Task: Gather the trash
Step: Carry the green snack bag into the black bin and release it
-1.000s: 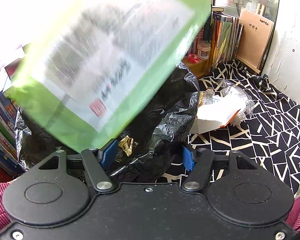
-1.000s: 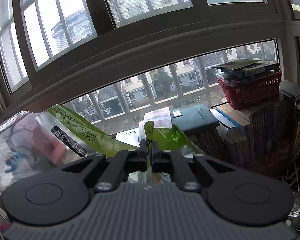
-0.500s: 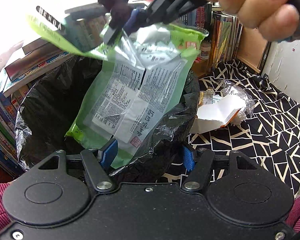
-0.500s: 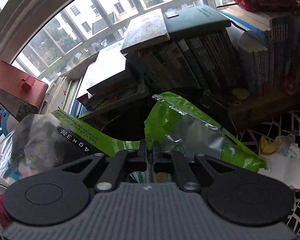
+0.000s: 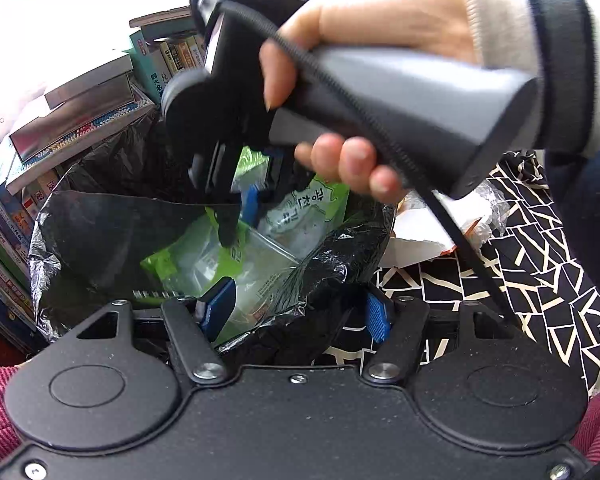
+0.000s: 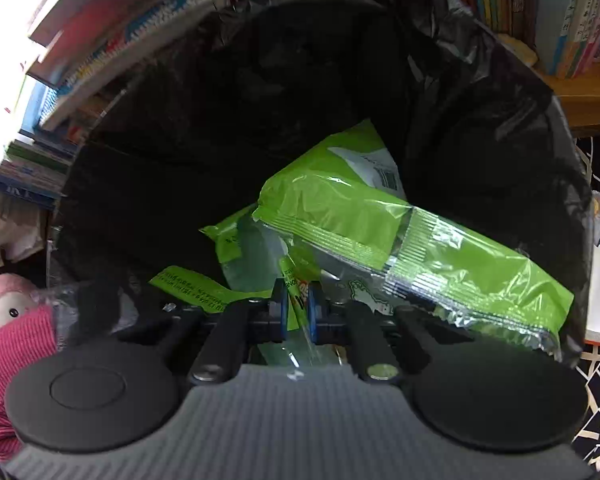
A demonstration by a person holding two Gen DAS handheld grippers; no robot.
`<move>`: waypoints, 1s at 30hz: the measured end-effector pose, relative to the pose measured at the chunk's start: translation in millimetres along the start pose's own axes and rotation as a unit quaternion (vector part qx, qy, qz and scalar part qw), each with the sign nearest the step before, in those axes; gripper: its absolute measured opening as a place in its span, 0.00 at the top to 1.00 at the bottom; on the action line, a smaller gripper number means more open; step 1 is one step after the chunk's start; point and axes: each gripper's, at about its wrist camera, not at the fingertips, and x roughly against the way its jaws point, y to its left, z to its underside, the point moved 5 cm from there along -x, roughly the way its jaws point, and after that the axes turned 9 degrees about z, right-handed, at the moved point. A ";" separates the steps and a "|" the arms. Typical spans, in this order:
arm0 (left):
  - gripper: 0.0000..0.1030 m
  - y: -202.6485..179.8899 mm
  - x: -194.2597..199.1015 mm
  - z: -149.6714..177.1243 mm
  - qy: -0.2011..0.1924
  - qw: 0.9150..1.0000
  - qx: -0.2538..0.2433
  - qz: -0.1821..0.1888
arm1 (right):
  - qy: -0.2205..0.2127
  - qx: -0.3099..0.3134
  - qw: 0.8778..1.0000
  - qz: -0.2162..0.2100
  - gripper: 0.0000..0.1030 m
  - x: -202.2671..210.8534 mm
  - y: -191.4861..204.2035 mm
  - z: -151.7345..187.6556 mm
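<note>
A: Reaching into the black trash bag [image 6: 480,92], the right gripper [image 6: 297,312] points down with a thin strip of green snack wrapper [image 6: 340,232] between its blue pads [image 6: 281,312]. There is a narrow gap on each side of the strip, so I cannot tell whether the pads are pinching it or only sitting beside it.

B: Where is the wrapper itself?

A: Inside the bag, filling the centre and lower right of the right wrist view, crumpled, with its silver sealed edge catching the light. In the left wrist view the same wrapper [image 5: 236,256] sits in the middle of the frame, under the tips of the right gripper [image 5: 240,216].

B: And the left gripper?

A: The left gripper [image 5: 296,308] is at the bottom centre of its own view, fingers spread wide. The near rim of the trash bag [image 5: 100,232] bunches up between them, but neither pad presses on it.

B: Who holds the right tool?

A: A hand [image 5: 364,40] wraps its grey handle across the upper right of the left wrist view, with a pale cuff and dark sleeve [image 5: 580,60] behind it.

B: Anything around the bag?

A: Stacked books [image 5: 88,104] at the upper left, a black and white patterned cloth [image 5: 540,264] at the right, and crumpled white paper [image 5: 412,248] lying on that cloth just beside the bag.
</note>
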 end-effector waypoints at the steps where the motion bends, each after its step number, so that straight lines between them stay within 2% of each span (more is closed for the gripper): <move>1: 0.39 -0.1 0.0 0.0 0.000 1.000 0.000 0.000 | 0.008 0.004 1.000 0.008 0.76 -5.6 1.4 0.0; 2: 0.39 -0.2 -0.2 -0.1 0.000 1.000 0.000 0.001 | 0.016 0.008 1.000 0.013 0.61 -10.8 3.0 0.4; 6: 0.39 -0.7 -0.7 -0.5 0.000 1.000 0.000 0.002 | 0.034 0.020 0.999 0.015 0.42 -21.6 8.2 4.7; 11: 0.39 -0.5 -1.5 -1.3 0.000 1.000 0.002 0.002 | 0.015 0.029 0.999 -0.003 0.35 -6.0 13.1 8.8; 18: 0.37 1.4 0.2 0.0 0.000 1.000 0.002 0.001 | -0.065 0.052 0.994 -0.066 0.21 63.8 21.4 25.4; 22: 0.36 0.8 -0.1 0.1 0.000 1.000 0.001 0.001 | -0.123 0.051 0.987 -0.092 0.18 105.1 12.7 27.4; 25: 0.34 -0.7 -1.5 0.6 0.000 1.000 -0.002 -0.002 | -0.183 0.040 0.978 -0.093 0.15 131.7 -1.4 34.1; 30: 0.33 -1.3 -3.5 1.7 0.001 1.000 -0.002 -0.005 | -0.272 -0.010 0.960 -0.060 0.13 165.7 -44.3 50.3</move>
